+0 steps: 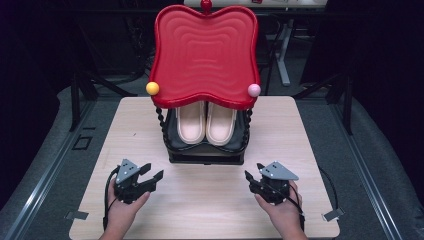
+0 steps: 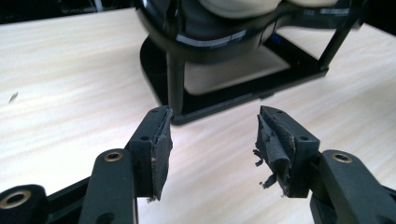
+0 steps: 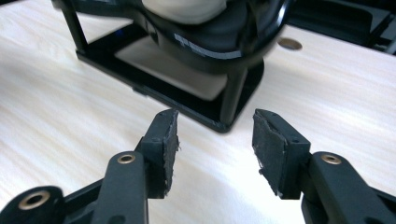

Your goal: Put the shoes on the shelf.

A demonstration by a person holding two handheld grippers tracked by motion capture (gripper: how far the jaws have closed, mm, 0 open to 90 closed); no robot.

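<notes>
A two-level rack stands at the middle of the wooden table [image 1: 210,200]. Its red wavy top tray [image 1: 204,55] carries a yellow ball [image 1: 152,88] and a pink ball [image 1: 254,90] at its front corners. Under it a pair of cream slippers [image 1: 206,122] lies side by side on the black lower shelf [image 1: 205,150]. My left gripper [image 1: 153,175] is open just left of the rack's front, nothing between its jaws. My right gripper [image 1: 254,172] is open just right of the front, also empty. The left gripper view has the rack's base [image 2: 243,88] close ahead; the right gripper view has its corner post [image 3: 233,95].
Twisted black posts [image 1: 161,125] hold the red tray above the shelf. A dark round spot [image 3: 289,44] marks the tabletop beyond the rack. Metal clips [image 1: 76,215] sit at the table's front corners. Dark floor and black frame legs surround the table.
</notes>
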